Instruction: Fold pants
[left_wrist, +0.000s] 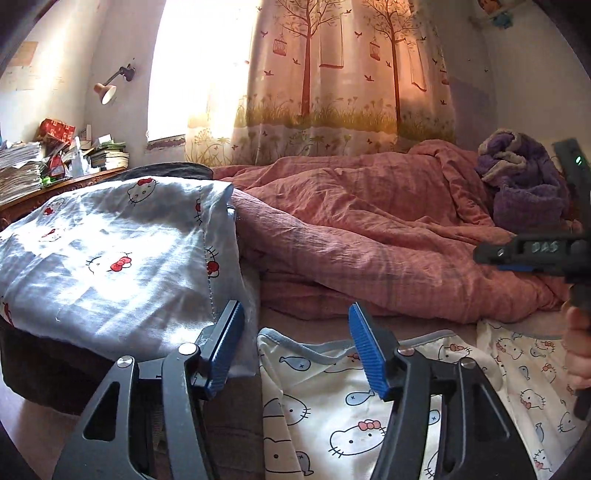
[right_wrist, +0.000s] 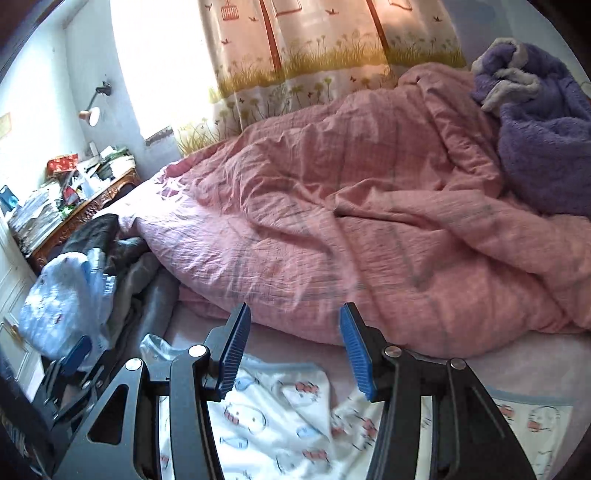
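Note:
White pants (left_wrist: 332, 417) printed with cats and blue fish lie flat on the near part of the bed, their blue-trimmed edge toward the quilt. My left gripper (left_wrist: 295, 350) is open and empty, held just above their left part. The pants also show in the right wrist view (right_wrist: 288, 417), a little blurred. My right gripper (right_wrist: 291, 350) is open and empty above them. The body of the right gripper (left_wrist: 535, 251) shows at the right edge of the left wrist view, and part of the left gripper (right_wrist: 70, 373) shows at the lower left of the right wrist view.
A rumpled pink quilt (right_wrist: 351, 221) covers the bed behind the pants. A purple blanket (right_wrist: 535, 122) lies at the far right. A pale blue cat-print cloth (left_wrist: 110, 258) sits on dark clothes at the left. A cluttered wooden desk (right_wrist: 81, 210) stands by the curtained window.

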